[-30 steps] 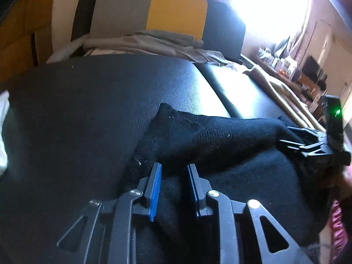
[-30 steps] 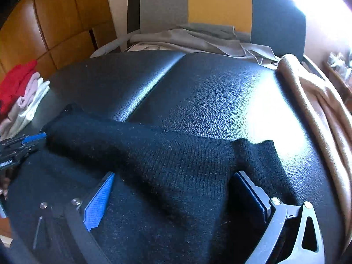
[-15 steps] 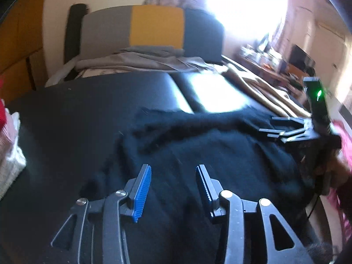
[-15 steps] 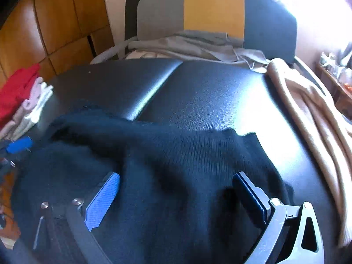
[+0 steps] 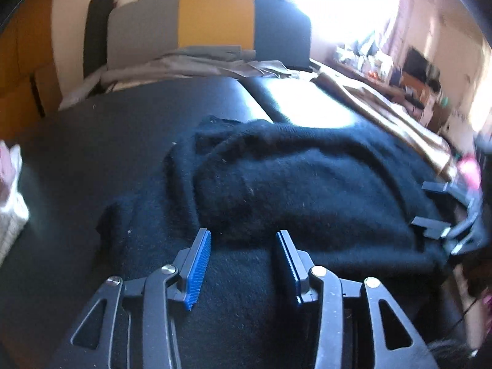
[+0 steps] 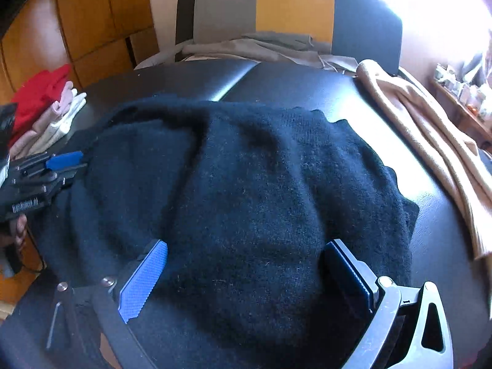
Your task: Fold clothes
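A black knitted sweater (image 5: 307, 184) lies bunched in thick folds on the black leather surface (image 5: 107, 138). My left gripper (image 5: 243, 233) stands open over its near edge, the fabric lying under the blue pads without being pinched. In the right wrist view the same sweater (image 6: 246, 169) bulges up between the fingers of my right gripper (image 6: 246, 243), which is wide open. The right gripper (image 5: 446, 215) also shows at the right edge of the left wrist view. The left gripper (image 6: 61, 163) shows at the sweater's left side, held by a hand.
A stack of folded red, pink and white clothes (image 6: 46, 107) sits at the left edge. A beige garment (image 6: 430, 129) drapes along the right side. Grey cloth (image 6: 261, 46) lies before a grey, yellow and dark chair back (image 6: 292, 9). A cluttered shelf (image 5: 384, 64) stands far right.
The left jaws have widened from a narrow gap on the fabric to open. Both grippers have drawn back, and the sweater now lies heaped in thicker folds.
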Tool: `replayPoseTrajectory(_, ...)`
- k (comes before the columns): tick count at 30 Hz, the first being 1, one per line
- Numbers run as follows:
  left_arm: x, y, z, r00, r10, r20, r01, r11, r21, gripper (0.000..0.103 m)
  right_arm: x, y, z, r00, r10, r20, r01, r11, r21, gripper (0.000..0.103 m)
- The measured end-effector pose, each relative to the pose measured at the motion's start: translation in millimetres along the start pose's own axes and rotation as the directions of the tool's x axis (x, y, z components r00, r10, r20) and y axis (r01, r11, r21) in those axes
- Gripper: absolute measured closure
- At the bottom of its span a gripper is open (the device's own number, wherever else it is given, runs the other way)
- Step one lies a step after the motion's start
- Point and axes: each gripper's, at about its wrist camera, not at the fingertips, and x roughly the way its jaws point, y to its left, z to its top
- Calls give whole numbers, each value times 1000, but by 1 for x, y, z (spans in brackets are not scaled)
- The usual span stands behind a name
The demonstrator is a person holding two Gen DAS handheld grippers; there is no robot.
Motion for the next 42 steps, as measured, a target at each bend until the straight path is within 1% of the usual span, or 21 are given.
replayPoseTrajectory(2, -13, 17, 1, 1000, -11, 19, 13, 997, -82, 57, -1, 5, -5, 999, -21, 24, 20, 1000, 14, 0)
replayPoseTrajectory(4, -26, 41, -6, 998, -55, 34, 61, 978, -202, 54, -2, 9, -9, 998, -40, 47, 39, 999, 29, 0)
replayPoseTrajectory(5, -32, 54, -9, 996, -76, 44, 85, 961, -262, 53, -3, 9, -10, 998, -42, 55, 40, 999, 35, 0)
replayPoseTrajectory(7, -37, 69, -16, 992, -120, 43, 127, 933, -337, 42, -3, 9, -10, 997, -48, 67, 46, 998, 36, 0)
replayPoseTrajectory(11, -44, 92, -28, 978, -207, 38, 201, 864, -462, 35, -4, 8, -14, 994, -44, 96, 41, 998, 37, 0)
replayPoseTrajectory(14, -46, 108, -36, 963, -267, 45, 247, 797, -551, 34, -5, 8, -18, 992, -42, 122, 38, 999, 36, 0)
replayPoseTrajectory(15, -43, 111, -37, 959, -280, 50, 257, 774, -578, 33, -5, 8, -18, 991, -41, 129, 36, 999, 36, 0)
replayPoseTrajectory(16, -39, 112, -37, 957, -287, 48, 259, 763, -592, 32, -5, 8, -19, 990, -39, 134, 35, 999, 36, 0)
replayPoseTrajectory(17, -35, 112, -37, 956, -289, 42, 256, 759, -599, 30, -4, 7, -18, 990, -37, 136, 33, 999, 33, 0)
replayPoseTrajectory(19, -26, 111, -36, 953, -300, 36, 259, 748, -611, 16, -3, 6, -17, 990, -33, 138, 29, 999, 29, 0)
replayPoseTrajectory(21, -18, 109, -33, 943, -330, 43, 285, 732, -619, 15, -3, 5, -16, 990, -29, 139, 26, 999, 27, 0)
replayPoseTrajectory(24, -7, 102, -22, 950, -312, 29, 266, 752, -604, 15, -2, 4, -16, 989, -27, 143, 24, 999, 26, 0)
replayPoseTrajectory(28, 9, 84, -1, 970, -241, -41, 182, 825, -535, 15, -2, 5, -17, 987, -30, 160, 26, 999, 28, 0)
replayPoseTrajectory(29, 14, 76, 6, 973, -221, -72, 157, 854, -497, 16, -2, 4, -16, 986, -28, 161, 24, 999, 27, 0)
replayPoseTrajectory(30, 20, 68, 13, 974, -200, -110, 132, 887, -442, 22, -2, 4, -16, 986, -27, 163, 23, 999, 26, 0)
replayPoseTrajectory(31, 26, 63, 19, 972, -191, -136, 121, 905, -408, 58, -2, 4, -16, 986, -26, 164, 22, 999, 24, 0)
replayPoseTrajectory(32, 31, 59, 22, 969, -191, -155, 118, 913, -391, 79, -2, 4, -16, 986, -24, 163, 20, 1000, 21, 0)
replayPoseTrajectory(34, 37, 65, 29, 963, -220, -154, 137, 896, -423, 85, -3, 2, -12, 991, 2, 134, -1, 1000, -8, 0)
replayPoseTrajectory(37, 35, 87, 45, 971, -208, -117, 134, 879, -458, 88, -11, -16, 1, 987, 151, 57, -149, 988, -35, 0)
replayPoseTrajectory(39, 32, 96, 58, 976, -188, -108, 121, 885, -450, 88, -25, -35, 10, 962, 271, 44, -270, 962, -30, 0)
replayPoseTrajectory(42, 25, 104, 78, 981, -160, -107, 101, 903, -419, 88, -38, -52, 24, 931, 365, -11, -365, 927, -92, 0)
